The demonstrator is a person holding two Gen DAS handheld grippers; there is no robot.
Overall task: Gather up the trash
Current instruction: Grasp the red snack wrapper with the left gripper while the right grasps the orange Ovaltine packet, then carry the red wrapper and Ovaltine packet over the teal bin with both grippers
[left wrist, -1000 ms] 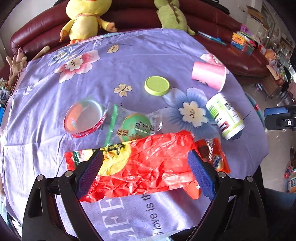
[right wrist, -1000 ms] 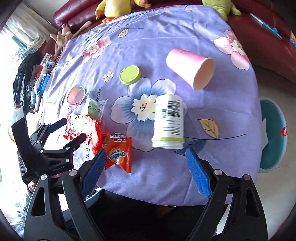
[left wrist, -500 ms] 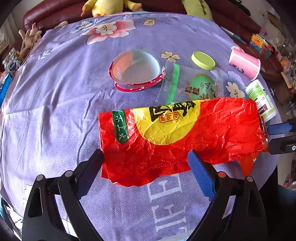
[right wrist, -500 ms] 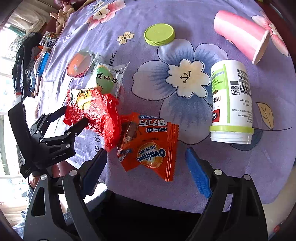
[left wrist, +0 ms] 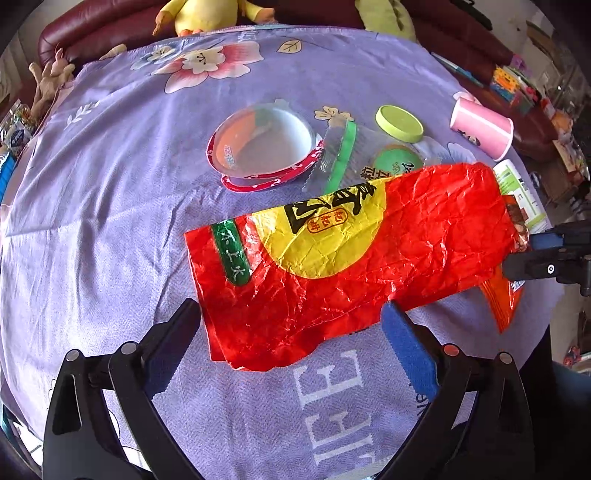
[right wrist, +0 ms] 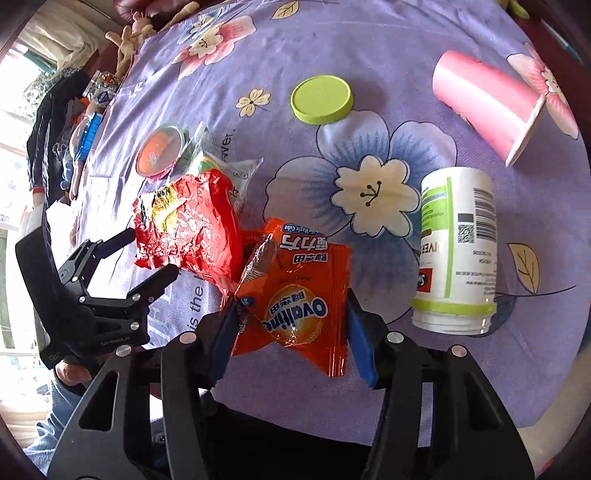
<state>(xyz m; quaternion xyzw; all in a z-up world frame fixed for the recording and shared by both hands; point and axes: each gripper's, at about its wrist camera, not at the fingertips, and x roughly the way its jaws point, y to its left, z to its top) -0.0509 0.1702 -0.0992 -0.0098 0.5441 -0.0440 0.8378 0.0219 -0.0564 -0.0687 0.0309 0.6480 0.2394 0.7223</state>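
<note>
A crumpled red and yellow wrapper [left wrist: 369, 258] [right wrist: 192, 229] lies flat on the purple tablecloth [left wrist: 110, 221]. My left gripper [left wrist: 290, 310] [right wrist: 151, 251] hovers over its near edge with the jaws wide and still opening. The edge lies between the pads, which do not touch it. Just to the right lies an orange Ovaltine packet [right wrist: 295, 295] [left wrist: 502, 302]. My right gripper [right wrist: 290, 299] [left wrist: 524, 253] is closing on it, and both blue pads meet its side edges.
On the cloth lie a white bottle with a green band [right wrist: 458, 247], a tipped pink cup [right wrist: 484, 103], a green lid [right wrist: 321, 98], a clear red-rimmed lid [left wrist: 258, 144] and a clear bag [left wrist: 369, 158]. A dark red sofa [left wrist: 92, 29] with plush toys stands behind. The table edge is close below the grippers.
Both grippers have come down closer to the table. The left now sits over the red wrapper's near edge. The right jaws have narrowed from wide apart onto the orange packet.
</note>
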